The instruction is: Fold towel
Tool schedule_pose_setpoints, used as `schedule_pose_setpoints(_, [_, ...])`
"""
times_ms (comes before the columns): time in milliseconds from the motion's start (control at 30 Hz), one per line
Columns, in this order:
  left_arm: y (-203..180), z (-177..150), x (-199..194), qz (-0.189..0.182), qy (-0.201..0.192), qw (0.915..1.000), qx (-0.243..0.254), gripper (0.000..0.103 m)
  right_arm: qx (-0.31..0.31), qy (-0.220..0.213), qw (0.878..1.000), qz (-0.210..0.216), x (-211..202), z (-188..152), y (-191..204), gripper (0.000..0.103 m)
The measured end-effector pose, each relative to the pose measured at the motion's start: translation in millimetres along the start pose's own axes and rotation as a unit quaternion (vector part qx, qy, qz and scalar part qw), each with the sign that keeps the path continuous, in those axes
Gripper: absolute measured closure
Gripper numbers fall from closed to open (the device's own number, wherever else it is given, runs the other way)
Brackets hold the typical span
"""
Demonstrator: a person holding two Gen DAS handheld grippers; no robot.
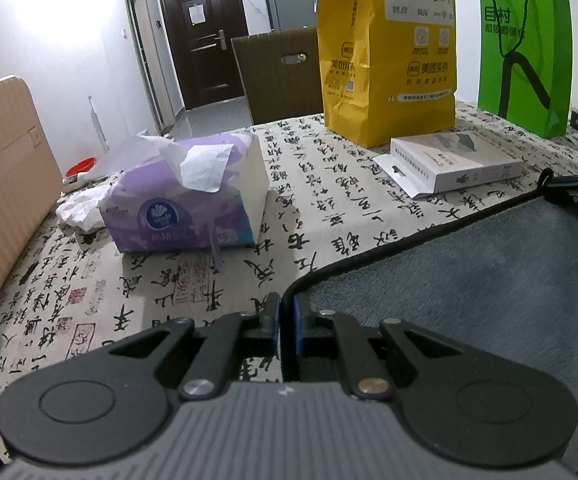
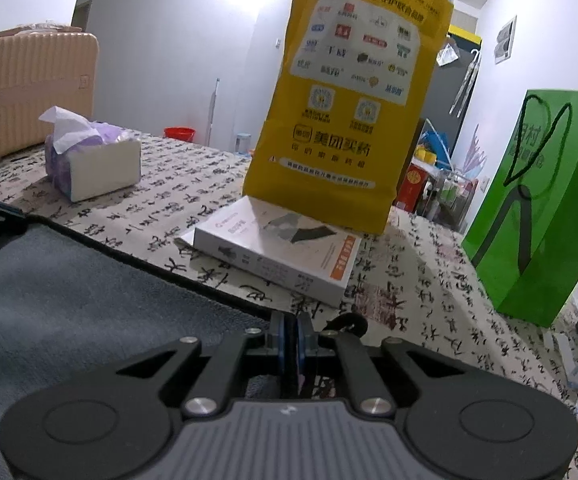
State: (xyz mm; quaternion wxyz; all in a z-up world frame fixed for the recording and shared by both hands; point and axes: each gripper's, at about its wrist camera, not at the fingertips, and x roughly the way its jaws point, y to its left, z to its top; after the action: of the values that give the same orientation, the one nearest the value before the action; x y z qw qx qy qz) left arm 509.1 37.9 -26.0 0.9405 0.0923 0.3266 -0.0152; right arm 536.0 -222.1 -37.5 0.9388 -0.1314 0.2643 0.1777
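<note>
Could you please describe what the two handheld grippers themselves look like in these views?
Both look identical. The left gripper and right gripper each have a ribbed grey body, two matte black linkage arms ending in round discs, silver pivot pins, and narrow jaws faced with blue pads. A small white mark sits centred on each grey body. No cables or sleeves show.

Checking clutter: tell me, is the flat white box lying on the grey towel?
No, the flat white box lies on the calligraphy tablecloth, beside the grey towel.

Left black hand-held gripper (image 1: 280, 312) at lower centre, jaws pinched together, right black hand-held gripper (image 2: 289, 330) likewise, jaws closed
</note>
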Motion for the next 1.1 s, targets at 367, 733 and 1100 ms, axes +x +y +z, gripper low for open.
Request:
schedule_pose_setpoints(367, [3.3, 0.5, -3.5, 0.010, -0.002, 1.0000, -0.002, 0.070, 0.017, 0.010, 1.000, -0.012, 1.6, -1.8, -6.5, 0.079])
schedule_pose_setpoints(733, [5.6, 5.5, -31.6, 0.014, -0.012, 0.9998, -0.010, 0.061, 0.019, 0.002, 1.000, -0.021, -23.0, 5.9, -10.4, 0.069])
schedule_pose_setpoints(1100, [3.0, 3.9, -92.9, 0.013, -0.018, 0.9997, -0.005, 0.032, 0.004, 0.014, 1.000, -0.007, -63.9, 13.4, -2.6, 0.049])
